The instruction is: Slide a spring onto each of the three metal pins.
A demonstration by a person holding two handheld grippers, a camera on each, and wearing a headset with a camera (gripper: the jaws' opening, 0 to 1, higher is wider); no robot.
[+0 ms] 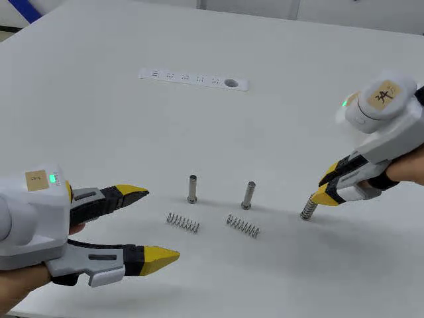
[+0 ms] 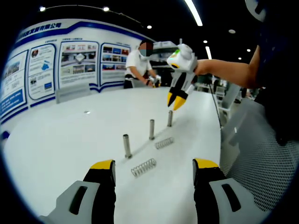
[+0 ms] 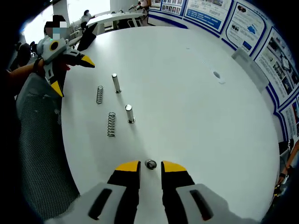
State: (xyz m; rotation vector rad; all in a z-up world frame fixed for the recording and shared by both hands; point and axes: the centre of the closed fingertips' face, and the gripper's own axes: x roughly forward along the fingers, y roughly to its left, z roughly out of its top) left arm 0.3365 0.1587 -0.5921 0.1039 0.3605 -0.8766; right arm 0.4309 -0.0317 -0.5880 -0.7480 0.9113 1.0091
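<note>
Head view showed my left gripper point(image 1: 159, 223) at lower left, jaws spread wide and empty. My right gripper point(image 1: 324, 187), jaws only narrowly parted around nothing, sat just above the spring-clad steel pin point(image 1: 309, 209) at centre right. Two bare upright steel pins point(image 1: 192, 189) stood mid-frame. Below them lay the loose coiled wire spring point(image 1: 182, 222), just right of the left tips, long axis running across the frame. I judged the left gripper nearer.

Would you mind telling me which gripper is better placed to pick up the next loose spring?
Left: the left gripper, jaws wide open, faces the nearest loose spring; the right gripper hovers over the far pin.
</note>
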